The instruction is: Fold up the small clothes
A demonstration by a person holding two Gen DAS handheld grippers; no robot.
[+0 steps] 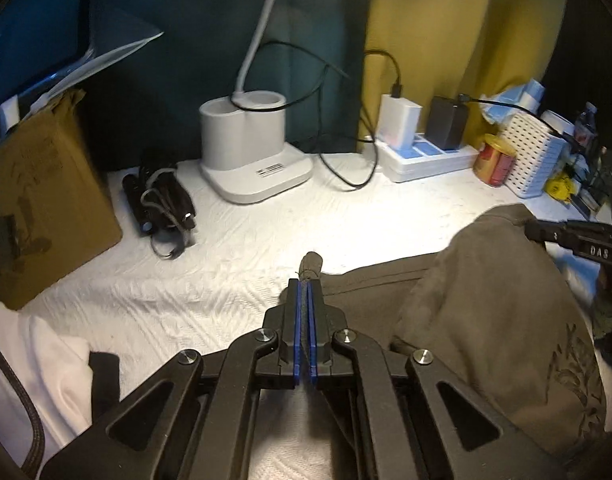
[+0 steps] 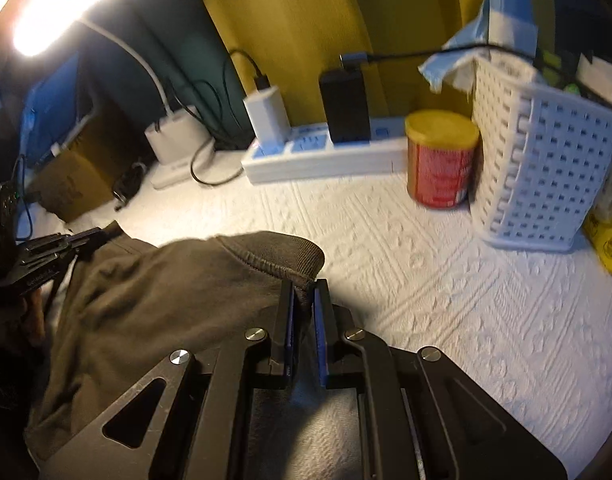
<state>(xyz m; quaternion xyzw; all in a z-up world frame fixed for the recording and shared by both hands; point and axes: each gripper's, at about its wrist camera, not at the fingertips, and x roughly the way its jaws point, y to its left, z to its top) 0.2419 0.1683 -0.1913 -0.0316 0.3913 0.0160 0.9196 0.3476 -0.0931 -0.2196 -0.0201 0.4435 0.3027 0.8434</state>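
Fold step under way: left gripper and right gripper each clamp olive garment edge; next, carry pinched edge across, evenly.

Surface: white textured cloth. On it, ahead of the fingers: lamp base, power strip, red can, white perforated basket. Left: cardboard box, coiled jump rope. Olive garment partly resting on it.

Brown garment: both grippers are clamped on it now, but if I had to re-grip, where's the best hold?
Take the brown garment at its ribbed hem, coming from the near side: that thick edge stands raised off the white cloth. The right gripper already pinches there.
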